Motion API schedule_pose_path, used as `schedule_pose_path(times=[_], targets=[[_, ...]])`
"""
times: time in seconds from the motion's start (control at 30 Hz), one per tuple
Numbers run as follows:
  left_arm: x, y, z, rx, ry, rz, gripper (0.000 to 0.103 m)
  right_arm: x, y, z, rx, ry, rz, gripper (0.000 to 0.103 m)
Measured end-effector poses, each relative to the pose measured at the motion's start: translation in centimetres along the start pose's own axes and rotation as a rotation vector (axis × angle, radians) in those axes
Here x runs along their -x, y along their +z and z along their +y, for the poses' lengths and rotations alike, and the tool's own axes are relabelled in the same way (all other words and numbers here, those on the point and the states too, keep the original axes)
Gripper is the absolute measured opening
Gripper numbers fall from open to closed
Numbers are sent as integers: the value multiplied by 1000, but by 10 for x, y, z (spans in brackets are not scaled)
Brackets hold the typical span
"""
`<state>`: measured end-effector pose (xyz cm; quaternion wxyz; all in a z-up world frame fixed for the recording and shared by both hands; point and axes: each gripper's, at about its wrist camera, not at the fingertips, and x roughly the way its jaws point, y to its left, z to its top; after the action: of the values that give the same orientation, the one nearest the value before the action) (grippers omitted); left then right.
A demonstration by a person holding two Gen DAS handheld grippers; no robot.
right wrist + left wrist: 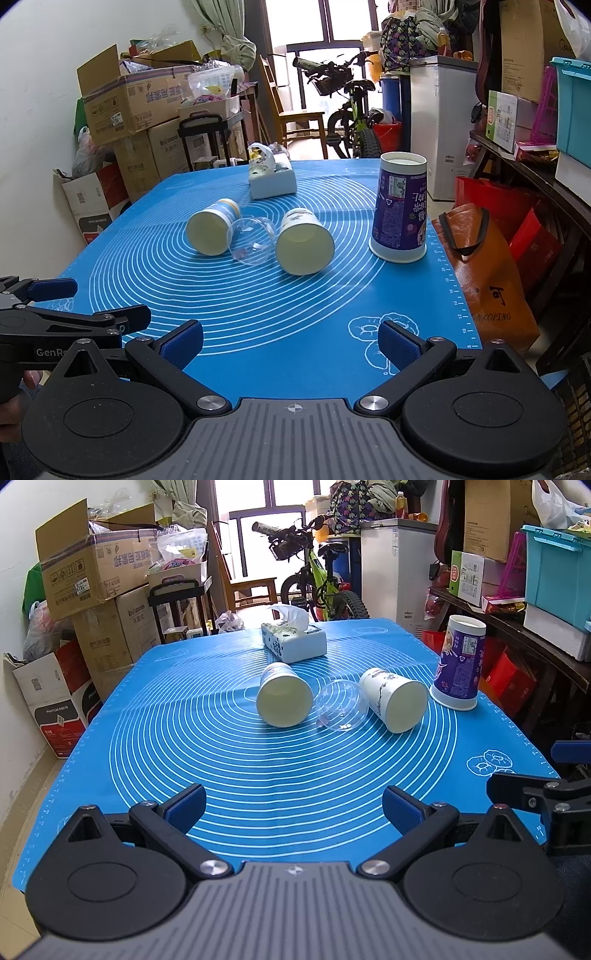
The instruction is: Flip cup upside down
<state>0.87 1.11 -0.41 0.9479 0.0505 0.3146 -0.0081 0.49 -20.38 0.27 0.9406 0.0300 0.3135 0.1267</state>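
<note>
Two white paper cups lie on their sides on the blue mat [229, 775], mouths toward me: one on the left [283, 698] [212, 230], one on the right [397, 701] [303, 245]. A clear plastic cup [341, 709] [252, 242] lies between them. A tall purple cup [460, 662] [400, 208] stands upside down at the right. My left gripper [293, 808] is open and empty near the mat's front edge. My right gripper [291, 347] is open and empty, at the front right. The left gripper's side shows in the right wrist view [66, 314].
A tissue box [293, 640] [271, 177] sits at the far side of the mat. Cardboard boxes [96, 572] stack at the left, a bicycle [321, 579] stands behind the table, an orange bag [484, 280] hangs off the right edge, and shelves [535, 602] line the right.
</note>
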Motion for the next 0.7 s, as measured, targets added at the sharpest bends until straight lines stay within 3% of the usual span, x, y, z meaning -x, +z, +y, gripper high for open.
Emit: schedule_pose_path(times=[0.4,0.7], targets=[[-14,21,7,25,33,-2,101,-17,26,-1,15,-5,-29,100],[-53,56,21,39,82,3,101,-53,70,-3,38,-21,-57,100]])
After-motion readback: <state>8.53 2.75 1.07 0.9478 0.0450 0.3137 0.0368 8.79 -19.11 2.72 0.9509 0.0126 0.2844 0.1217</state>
